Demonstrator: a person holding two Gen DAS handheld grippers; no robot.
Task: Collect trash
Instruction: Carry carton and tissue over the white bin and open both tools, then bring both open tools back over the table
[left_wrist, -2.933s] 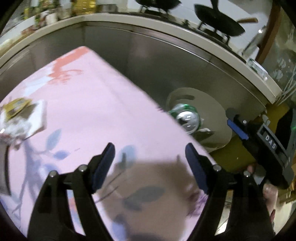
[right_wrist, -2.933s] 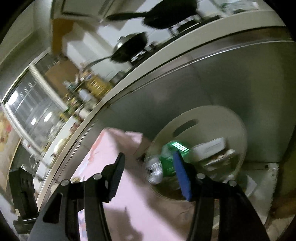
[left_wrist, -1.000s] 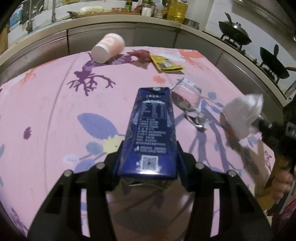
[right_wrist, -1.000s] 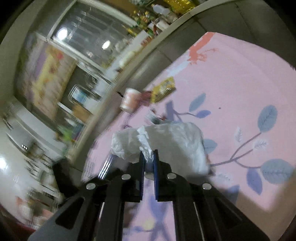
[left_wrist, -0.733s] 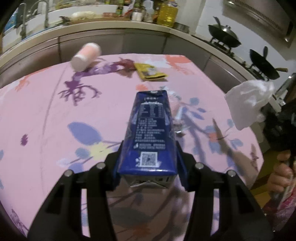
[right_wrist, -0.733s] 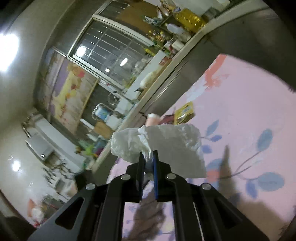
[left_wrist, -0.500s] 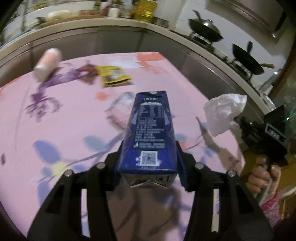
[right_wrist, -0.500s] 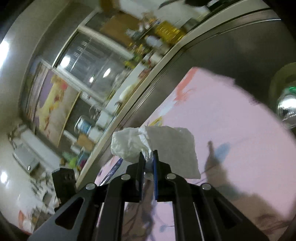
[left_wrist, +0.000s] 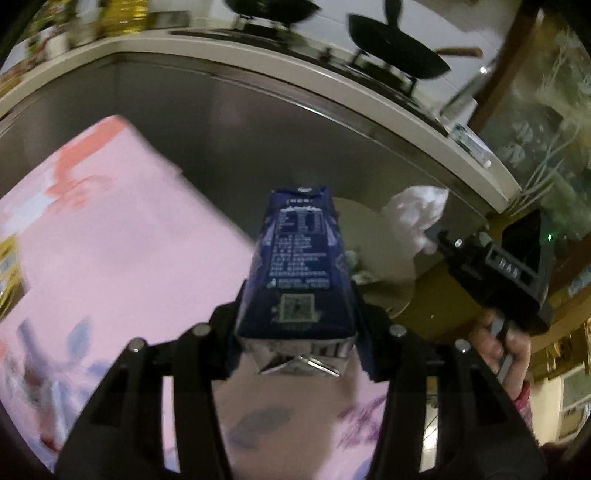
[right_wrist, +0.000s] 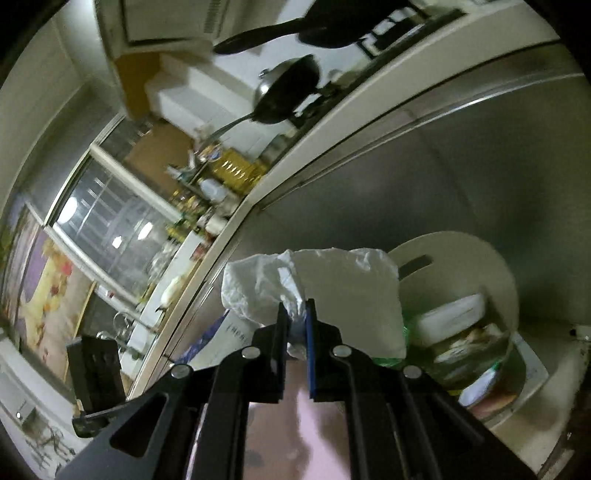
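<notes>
A dark blue rectangular drink carton (left_wrist: 299, 266) with white printed text and a silver folded end is clamped lengthwise between the jaws of the left gripper (left_wrist: 297, 325), pointing out past the edge of the pink floral tablecloth (left_wrist: 110, 236) toward a round cream plastic trash bin (left_wrist: 388, 258) that stands on the floor against the steel cabinet front (left_wrist: 240, 136). A crumpled white tissue (right_wrist: 314, 284) is pinched in the nearly closed jaws of the right gripper (right_wrist: 295, 325), held over the bin's near side.

Only the right wrist view looks into the bin (right_wrist: 480, 266), showing a white plastic box (right_wrist: 450, 317) and green packaging among the trash. Only the left wrist view shows the right gripper (left_wrist: 439, 236) from outside, with the tissue (left_wrist: 417, 214) and the person's hand (left_wrist: 498, 343) on its handle.
</notes>
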